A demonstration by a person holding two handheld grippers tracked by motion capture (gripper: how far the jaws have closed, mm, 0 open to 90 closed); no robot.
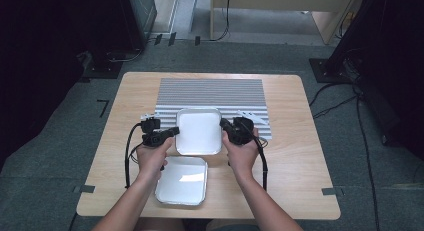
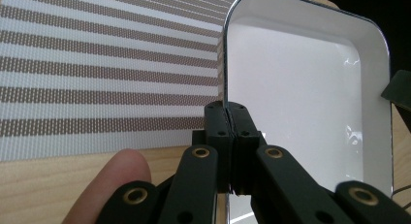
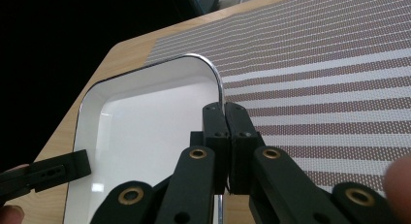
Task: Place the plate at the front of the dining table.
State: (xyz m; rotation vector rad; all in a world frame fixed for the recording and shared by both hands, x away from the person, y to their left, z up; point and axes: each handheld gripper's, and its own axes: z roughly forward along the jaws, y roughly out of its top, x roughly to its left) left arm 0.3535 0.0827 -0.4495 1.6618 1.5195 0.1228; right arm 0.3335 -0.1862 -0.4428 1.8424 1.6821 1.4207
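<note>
A white square tray [image 1: 199, 131] with a thin metal edge hangs between my two grippers, partly over the striped placemat [image 1: 210, 93]. My left gripper [image 1: 175, 131] is shut on the tray's left rim; in the left gripper view its jaws [image 2: 227, 110] pinch the rim of the tray [image 2: 300, 98]. On the opposite rim my right gripper [image 1: 223, 126] is shut, its tips [image 3: 224, 110] clamped on the tray's edge [image 3: 145, 127]. The left gripper [image 3: 48, 175] also appears across the tray in the right gripper view.
A second white tray [image 1: 182, 181] lies on the wooden table [image 1: 300, 141] near the front edge, just below the left hand. The placemat covers the table's far middle. Cables and dark stands surround the table on the floor.
</note>
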